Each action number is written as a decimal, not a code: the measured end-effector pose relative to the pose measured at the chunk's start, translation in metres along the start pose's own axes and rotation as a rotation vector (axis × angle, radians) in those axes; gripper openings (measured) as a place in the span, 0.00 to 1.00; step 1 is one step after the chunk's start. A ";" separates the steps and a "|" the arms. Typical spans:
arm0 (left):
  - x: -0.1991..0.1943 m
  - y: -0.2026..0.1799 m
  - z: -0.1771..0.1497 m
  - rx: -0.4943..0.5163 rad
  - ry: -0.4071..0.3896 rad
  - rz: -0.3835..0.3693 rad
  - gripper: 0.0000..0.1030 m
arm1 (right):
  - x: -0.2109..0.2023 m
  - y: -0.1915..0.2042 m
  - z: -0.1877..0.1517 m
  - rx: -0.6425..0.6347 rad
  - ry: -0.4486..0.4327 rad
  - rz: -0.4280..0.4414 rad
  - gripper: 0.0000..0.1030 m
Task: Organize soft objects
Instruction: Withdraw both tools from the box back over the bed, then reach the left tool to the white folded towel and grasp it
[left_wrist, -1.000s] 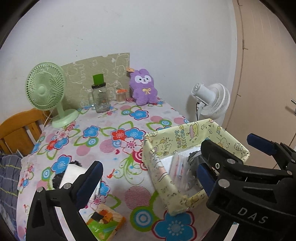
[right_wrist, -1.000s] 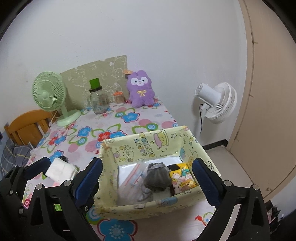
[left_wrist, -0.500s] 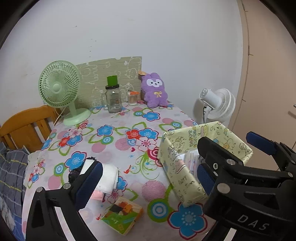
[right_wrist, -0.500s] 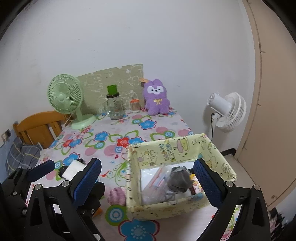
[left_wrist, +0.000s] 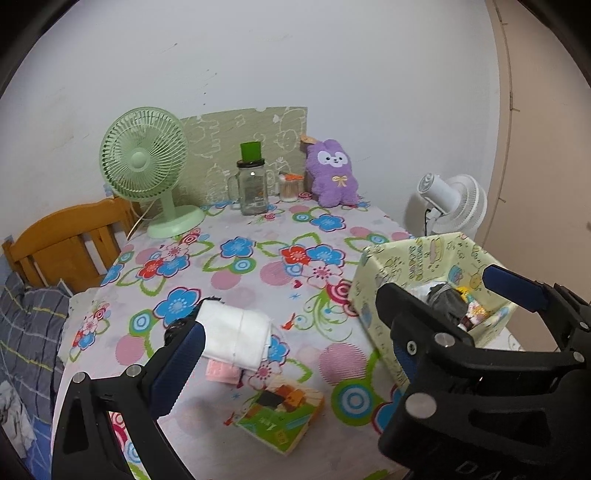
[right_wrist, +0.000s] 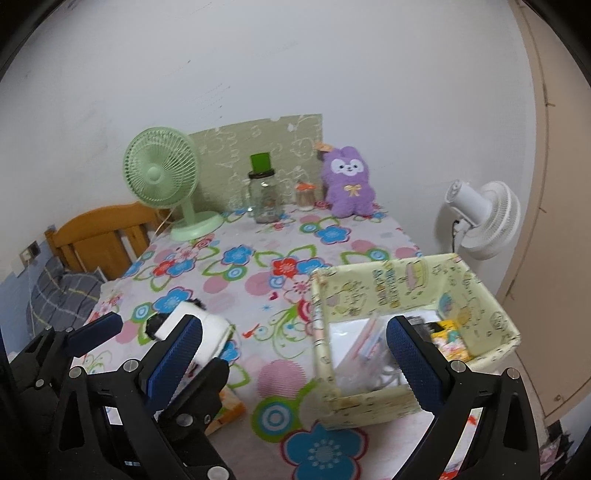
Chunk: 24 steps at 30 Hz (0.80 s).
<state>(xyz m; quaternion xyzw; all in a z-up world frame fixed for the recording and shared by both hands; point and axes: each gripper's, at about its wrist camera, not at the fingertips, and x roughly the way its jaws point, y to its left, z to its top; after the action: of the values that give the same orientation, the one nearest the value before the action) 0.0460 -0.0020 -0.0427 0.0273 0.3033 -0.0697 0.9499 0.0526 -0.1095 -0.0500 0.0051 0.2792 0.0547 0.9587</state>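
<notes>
A folded white cloth (left_wrist: 234, 339) lies on the floral tablecloth (left_wrist: 258, 273) over a dark item, just beyond my left gripper's left finger. It also shows in the right wrist view (right_wrist: 207, 332). A yellow fabric bin (right_wrist: 413, 295) stands at the table's right, holding a grey soft item (left_wrist: 445, 299), a plastic bag and colourful packs. A purple plush toy (left_wrist: 334, 173) sits at the back. My left gripper (left_wrist: 291, 363) is open and empty above the table's front. My right gripper (right_wrist: 291, 360) is open and empty, hanging over the bin's left edge.
A green fan (left_wrist: 146, 166), a glass jar (left_wrist: 253, 188) with a green lid and a small jar stand at the back. A green booklet (left_wrist: 282, 417) and a pink item (left_wrist: 221, 371) lie near the front edge. A white fan (right_wrist: 480, 218) and a wooden chair (left_wrist: 70, 240) flank the table.
Both grippers have pulled back and up from the bin, so more of the table shows. The white cloth now lies nearer the left gripper's left finger. Both stay open.
</notes>
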 end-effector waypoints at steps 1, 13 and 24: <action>0.000 0.001 -0.001 0.000 0.002 0.004 1.00 | 0.001 0.002 -0.001 0.000 0.004 0.006 0.98; 0.009 0.028 -0.016 -0.025 0.030 0.046 1.00 | 0.020 0.030 -0.011 -0.033 0.040 0.056 0.98; 0.032 0.052 -0.025 -0.042 0.074 0.080 1.00 | 0.048 0.055 -0.017 -0.079 0.074 0.083 0.97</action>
<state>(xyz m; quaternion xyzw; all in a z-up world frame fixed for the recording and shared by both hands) 0.0657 0.0483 -0.0812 0.0220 0.3383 -0.0242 0.9405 0.0779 -0.0496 -0.0879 -0.0231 0.3119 0.1058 0.9439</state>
